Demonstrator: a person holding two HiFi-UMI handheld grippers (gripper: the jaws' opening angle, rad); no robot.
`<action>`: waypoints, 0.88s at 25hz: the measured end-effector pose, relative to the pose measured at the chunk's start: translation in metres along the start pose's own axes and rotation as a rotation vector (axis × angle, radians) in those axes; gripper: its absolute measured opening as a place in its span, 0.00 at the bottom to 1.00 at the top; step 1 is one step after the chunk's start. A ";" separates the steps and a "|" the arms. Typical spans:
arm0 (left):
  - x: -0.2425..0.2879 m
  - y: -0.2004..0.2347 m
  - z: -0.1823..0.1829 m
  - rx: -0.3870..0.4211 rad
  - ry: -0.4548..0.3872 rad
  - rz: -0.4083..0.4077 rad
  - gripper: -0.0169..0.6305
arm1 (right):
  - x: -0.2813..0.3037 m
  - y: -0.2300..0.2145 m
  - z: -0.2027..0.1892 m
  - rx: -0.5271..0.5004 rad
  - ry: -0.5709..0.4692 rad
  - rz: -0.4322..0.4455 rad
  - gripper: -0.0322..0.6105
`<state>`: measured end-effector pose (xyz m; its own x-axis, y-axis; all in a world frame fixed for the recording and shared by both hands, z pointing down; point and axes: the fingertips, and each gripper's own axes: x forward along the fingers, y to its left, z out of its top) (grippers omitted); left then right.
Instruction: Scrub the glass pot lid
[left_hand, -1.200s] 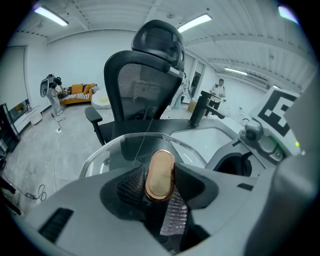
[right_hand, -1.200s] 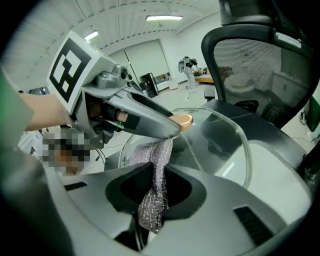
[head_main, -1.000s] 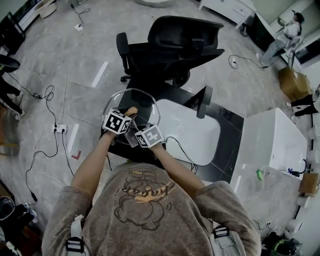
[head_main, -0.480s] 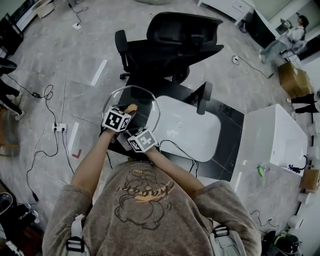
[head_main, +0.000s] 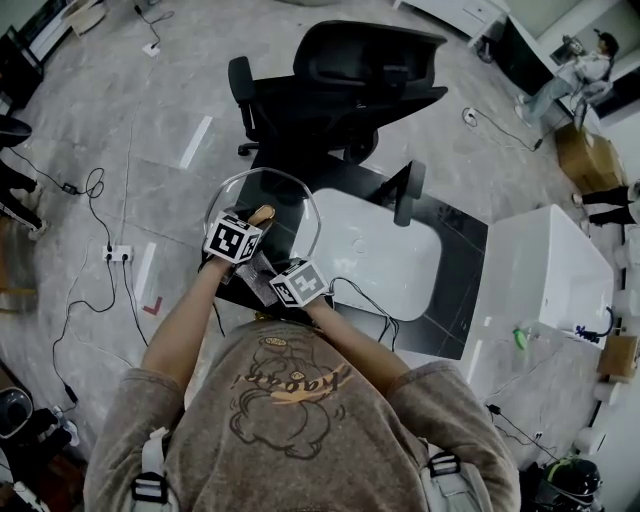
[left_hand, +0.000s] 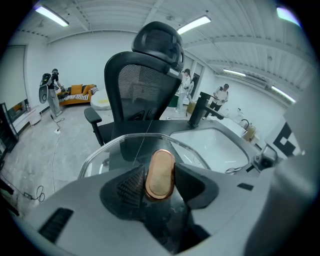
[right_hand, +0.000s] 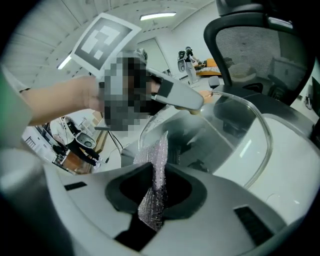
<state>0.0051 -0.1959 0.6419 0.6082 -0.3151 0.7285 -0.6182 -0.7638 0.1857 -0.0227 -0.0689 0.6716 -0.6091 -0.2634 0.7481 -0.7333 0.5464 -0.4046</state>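
Two grippers meet over the left end of a dark counter (head_main: 455, 270), just beside a white sink (head_main: 385, 265) with a black tap (head_main: 405, 198). The left gripper (head_main: 245, 232) is clamped on the tan knob (left_hand: 160, 174) of the glass lid (head_main: 300, 195). In its own view the two dark jaws press the knob's sides. The knob's lower part is sunk between them and out of sight.

The lid is held up off the counter, tilted. Its clear dome reaches toward the black chair (head_main: 350, 90). From the head view its near edge is hidden behind the marker cubes.

The right gripper (head_main: 285, 283) is closed on a silvery mesh cloth (right_hand: 159, 155), pinched as a thin strip between the jaws. The strip's upper end rises toward the glass (right_hand: 225, 130). Whether it touches the lid cannot be told. From above, the cloth is only a grey smear between the two grippers.

In the right gripper view a mosaic patch covers part of the left gripper, and only its jaw tip at the knob shows clearly.
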 end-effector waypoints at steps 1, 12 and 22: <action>0.000 0.000 0.000 0.002 0.000 -0.001 0.33 | -0.003 -0.002 -0.003 0.006 0.001 -0.001 0.18; 0.000 0.000 -0.001 0.015 -0.007 -0.007 0.33 | -0.037 -0.054 -0.026 0.139 -0.006 -0.010 0.19; 0.001 -0.001 -0.001 0.031 -0.011 -0.019 0.33 | -0.069 -0.129 -0.012 0.273 -0.075 -0.121 0.21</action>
<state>0.0062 -0.1946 0.6434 0.6250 -0.3068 0.7178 -0.5911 -0.7866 0.1785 0.1172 -0.1112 0.6790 -0.5258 -0.3766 0.7627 -0.8496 0.2761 -0.4494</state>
